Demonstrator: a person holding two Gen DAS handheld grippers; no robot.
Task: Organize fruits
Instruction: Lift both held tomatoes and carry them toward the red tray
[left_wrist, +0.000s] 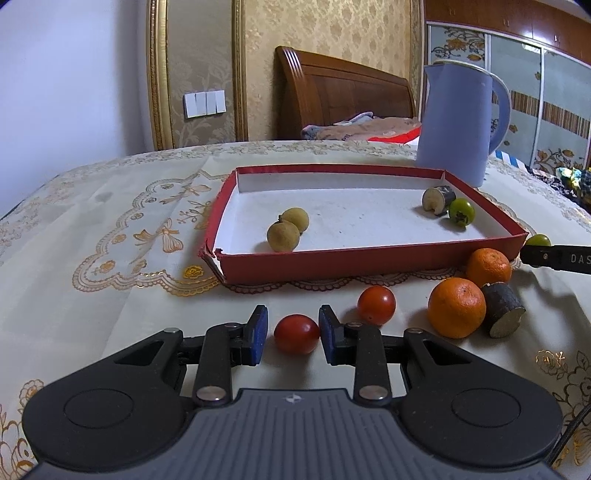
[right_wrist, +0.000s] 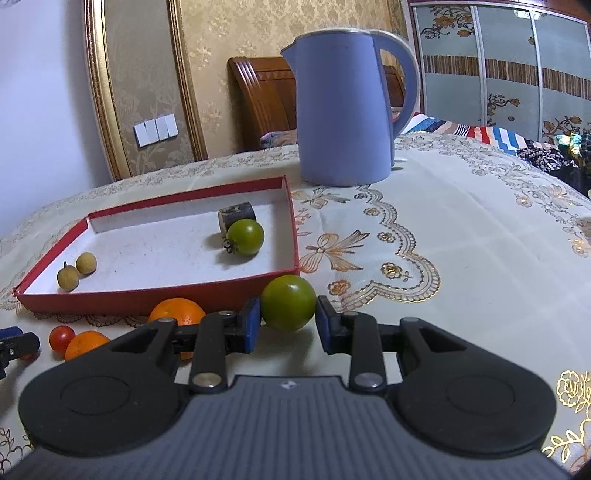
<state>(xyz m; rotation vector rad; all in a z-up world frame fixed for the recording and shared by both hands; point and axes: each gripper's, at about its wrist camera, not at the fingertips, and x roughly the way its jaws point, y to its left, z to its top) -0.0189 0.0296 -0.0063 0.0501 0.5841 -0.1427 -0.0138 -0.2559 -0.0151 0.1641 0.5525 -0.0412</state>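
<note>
straddling a red cherry tomato (left_wrist: 296, 334) on the tablecloth (left_wrist: 110, 229), the left gripper (left_wrist: 293, 332) has its blue pads spread, a small gap showing on each side of the fruit. the right gripper (right_wrist: 288, 321) brackets a green tomato (right_wrist: 288, 302) just outside the red tray (right_wrist: 155, 297); its left pad touches the fruit, the right one sits just off it, so a firm clamp cannot be told. inside the tray lie 2 longans (left_wrist: 288, 229), a cut cane piece (left_wrist: 438, 199) and another green tomato (right_wrist: 245, 236). 2 oranges (left_wrist: 457, 307), a second red tomato (left_wrist: 376, 305) and a dark cane piece (left_wrist: 503, 309) rest near the tray's front wall. a blue kettle (right_wrist: 341, 107) stands behind.
</note>
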